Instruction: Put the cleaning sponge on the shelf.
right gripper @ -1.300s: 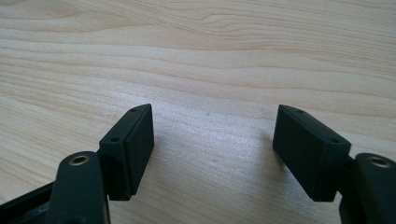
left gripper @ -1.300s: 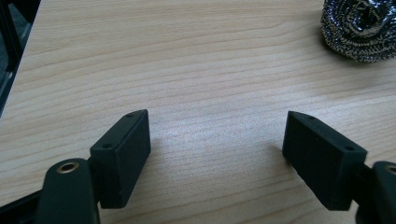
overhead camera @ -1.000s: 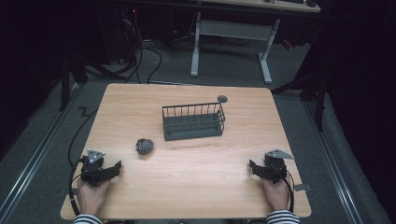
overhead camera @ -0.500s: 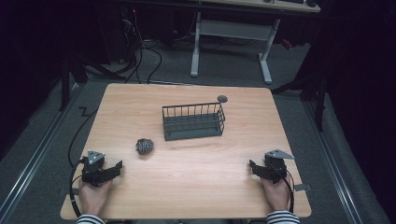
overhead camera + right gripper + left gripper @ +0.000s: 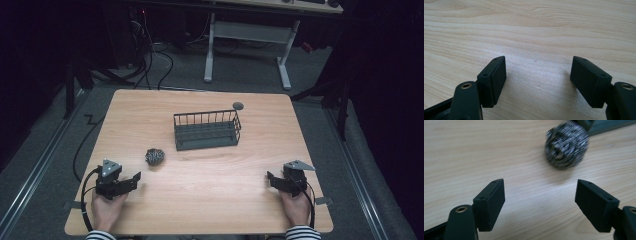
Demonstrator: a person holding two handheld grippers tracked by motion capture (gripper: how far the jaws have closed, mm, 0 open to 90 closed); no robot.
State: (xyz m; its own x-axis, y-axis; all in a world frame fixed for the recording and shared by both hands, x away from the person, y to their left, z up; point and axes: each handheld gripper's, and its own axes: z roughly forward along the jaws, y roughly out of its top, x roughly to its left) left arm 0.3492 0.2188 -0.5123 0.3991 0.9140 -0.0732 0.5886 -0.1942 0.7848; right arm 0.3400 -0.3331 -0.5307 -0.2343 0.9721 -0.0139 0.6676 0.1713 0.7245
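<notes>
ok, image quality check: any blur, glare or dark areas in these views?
High view: table evenly lit, surroundings nearly black. Left gripper view: steel scourer soft and blurred, fingers sharp, mild sheen on the wood. Right gripper view: wood grain crisp, soft shadows under the fingers.

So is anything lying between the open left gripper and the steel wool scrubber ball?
Nothing visible: bare wood separates the left gripper from the round steel wool scrubber ball; the black wire basket sits beyond it.
</notes>
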